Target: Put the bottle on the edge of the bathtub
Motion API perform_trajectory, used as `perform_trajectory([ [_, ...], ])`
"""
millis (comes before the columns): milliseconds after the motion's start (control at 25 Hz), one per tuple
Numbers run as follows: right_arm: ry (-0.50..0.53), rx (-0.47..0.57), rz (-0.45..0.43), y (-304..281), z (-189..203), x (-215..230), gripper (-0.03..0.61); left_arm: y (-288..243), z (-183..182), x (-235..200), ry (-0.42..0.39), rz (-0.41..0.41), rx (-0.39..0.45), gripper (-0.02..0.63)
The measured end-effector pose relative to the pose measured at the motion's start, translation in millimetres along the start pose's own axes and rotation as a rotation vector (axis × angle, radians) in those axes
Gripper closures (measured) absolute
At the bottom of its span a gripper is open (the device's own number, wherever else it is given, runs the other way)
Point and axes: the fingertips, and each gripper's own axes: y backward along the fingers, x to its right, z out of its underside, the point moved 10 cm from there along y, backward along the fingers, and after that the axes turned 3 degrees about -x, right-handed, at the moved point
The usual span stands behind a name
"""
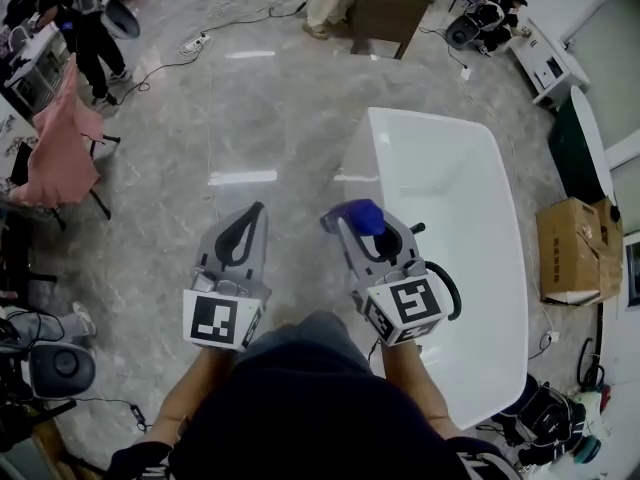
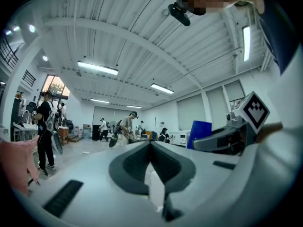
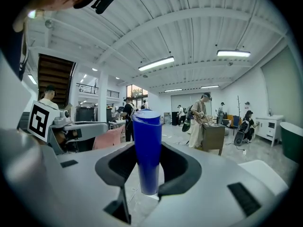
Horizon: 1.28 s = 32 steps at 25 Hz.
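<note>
My right gripper (image 1: pixel 350 228) is shut on a blue bottle (image 1: pixel 362 215), which it holds in the air just left of the white bathtub's (image 1: pixel 470 268) near-left rim. In the right gripper view the bottle (image 3: pixel 147 141) stands upright between the dark pads (image 3: pixel 182 167), with its flat end up. My left gripper (image 1: pixel 257 211) hangs over the marble floor to the left of the bottle. Its jaws are shut with nothing in them, and they meet at the tips in the left gripper view (image 2: pixel 150 144). From there the blue bottle (image 2: pixel 201 129) and the right gripper show at the right.
A cardboard box (image 1: pixel 575 248) and a dark green round object (image 1: pixel 575 143) lie beyond the tub's far side. A pink cloth (image 1: pixel 60 138) hangs on a chair at the left. People stand at the back, near a brown table (image 1: pixel 385 8). Cables (image 1: pixel 190 43) run across the floor.
</note>
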Motion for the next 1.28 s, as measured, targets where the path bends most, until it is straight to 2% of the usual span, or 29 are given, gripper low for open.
perform_trajectory([
  [520, -0.002, 0.012, -0.005, -63, -19, 36, 0.419, -57, 6, -39, 0.026, -0.007, -0.009, 0.612],
  [920, 0.028, 0.025, -0.070, -177, -59, 116, 0.419, -171, -7, -90, 0.045, -0.084, -0.016, 0.612],
  [1280, 0.035, 0.018, -0.111, -262, -87, 201, 0.419, -277, -15, -118, 0.055, -0.141, -0.028, 0.612],
])
